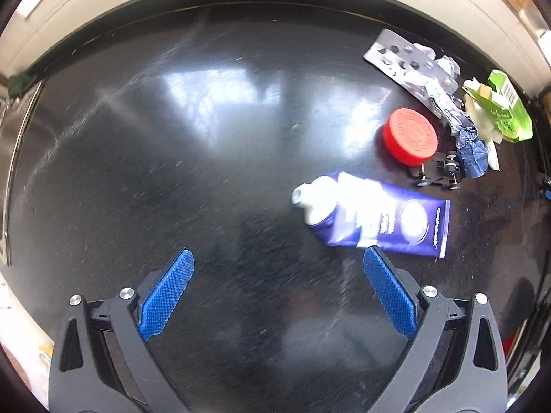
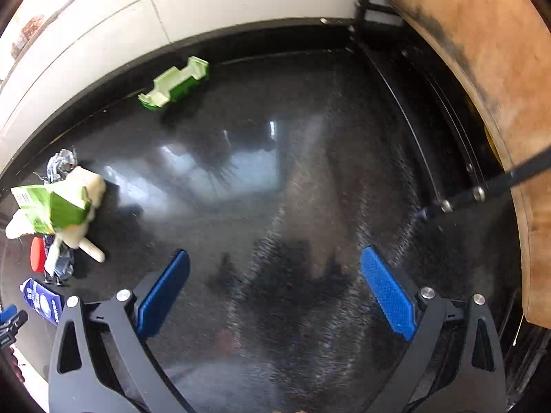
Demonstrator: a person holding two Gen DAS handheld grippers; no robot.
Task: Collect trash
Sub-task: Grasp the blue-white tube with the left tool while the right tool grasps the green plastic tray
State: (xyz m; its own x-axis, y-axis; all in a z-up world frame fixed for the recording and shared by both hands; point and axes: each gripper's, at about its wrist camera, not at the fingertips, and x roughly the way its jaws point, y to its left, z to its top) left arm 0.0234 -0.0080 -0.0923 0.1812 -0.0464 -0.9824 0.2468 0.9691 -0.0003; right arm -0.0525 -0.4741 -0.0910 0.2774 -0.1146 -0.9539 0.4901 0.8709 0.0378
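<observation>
Trash lies on a glossy black table (image 1: 206, 137). In the left wrist view a blue and white tube (image 1: 375, 216) lies just ahead of my open, empty left gripper (image 1: 277, 258), close to its right finger. Beyond it are a red lid (image 1: 409, 136), a small black toy car (image 1: 437, 170), a silver blister pack (image 1: 409, 65), crumpled wrappers (image 1: 468, 137) and a torn green carton (image 1: 502, 106). My right gripper (image 2: 275, 258) is open and empty over bare table. The green carton (image 2: 58, 203), red lid (image 2: 37, 253) and tube (image 2: 43, 301) show at its left. A green plastic piece (image 2: 175, 82) lies farther back.
A white tiled wall (image 2: 172, 10) runs behind the table's far edge. A brown padded chair (image 2: 489, 86) with a black metal frame (image 2: 465, 179) stands at the right in the right wrist view. A metal rail (image 1: 13, 158) borders the table's left side.
</observation>
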